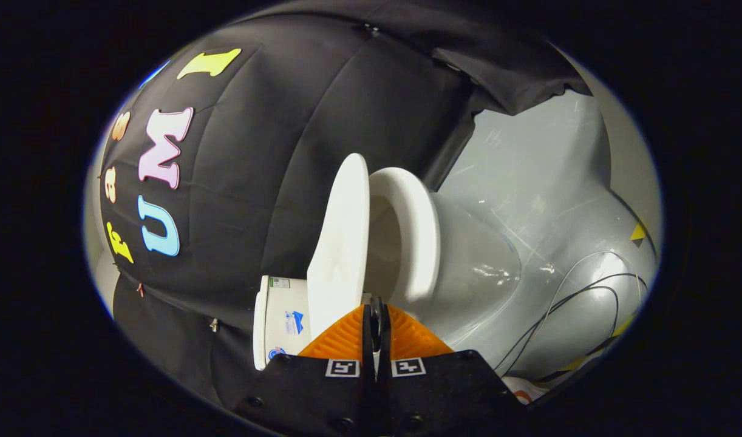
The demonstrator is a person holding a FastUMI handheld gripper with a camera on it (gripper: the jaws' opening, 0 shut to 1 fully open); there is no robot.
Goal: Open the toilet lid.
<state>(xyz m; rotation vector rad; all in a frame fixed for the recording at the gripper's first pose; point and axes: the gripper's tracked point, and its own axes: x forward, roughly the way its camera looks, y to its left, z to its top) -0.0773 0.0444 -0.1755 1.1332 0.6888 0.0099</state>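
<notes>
The tool (376, 315) is clenched, its two fingers pressed together with hardly a gap and nothing clearly caught between them, its tips just under the edge of the toilet lid (340, 243), which stands raised well off the seat ring (421, 233) and the bowl (474, 267) beyond. To finish well, I judge the tips should keep pushing the lid's rim gently toward the tank (283, 321) until it rests there, without jabbing. Loose cables (583, 303) lie on the floor (529, 182) beside the bowl, clear of the lid's path.
</notes>
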